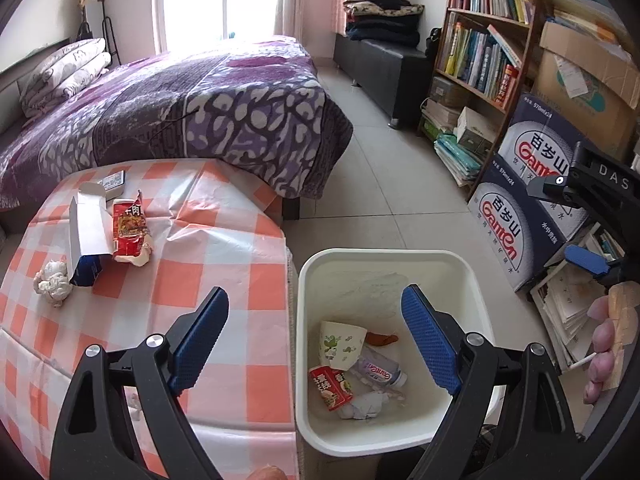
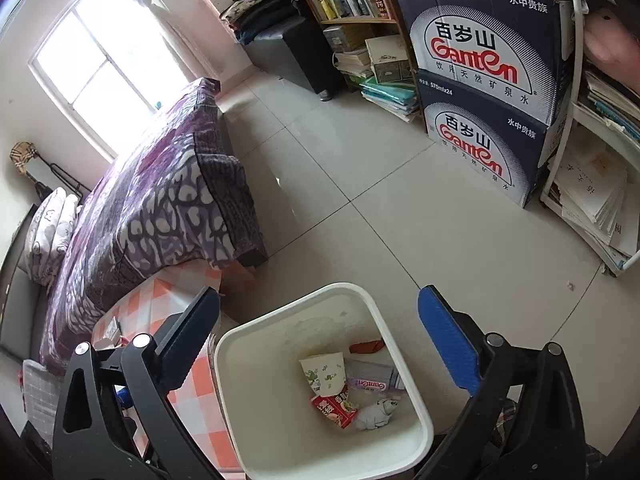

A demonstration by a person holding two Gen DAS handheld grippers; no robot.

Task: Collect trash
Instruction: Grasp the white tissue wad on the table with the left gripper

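A white trash bin (image 1: 476,280) stands on the floor beside a table with an orange checked cloth (image 1: 224,240). In the bin lie a paper cup (image 1: 340,344), a plastic bottle (image 1: 380,370), a red packet (image 1: 330,388) and crumpled paper (image 1: 364,406). On the table lie an open blue-white carton (image 1: 88,240), a red snack wrapper (image 1: 130,232), a crumpled tissue (image 1: 54,282) and a small flat pack (image 1: 114,181). My left gripper (image 1: 316,320) is open and empty above the table edge and bin. My right gripper (image 2: 320,316) is open and empty over the bin (image 2: 256,328); it also shows in the left wrist view (image 1: 576,220).
A bed with a purple cover (image 1: 180,112) stands behind the table. Two stacked Ganten water boxes (image 1: 532,184), a bookshelf (image 1: 480,40) and stacks of books and papers (image 1: 568,312) line the right wall. Tiled floor (image 1: 400,184) lies between bed and shelves.
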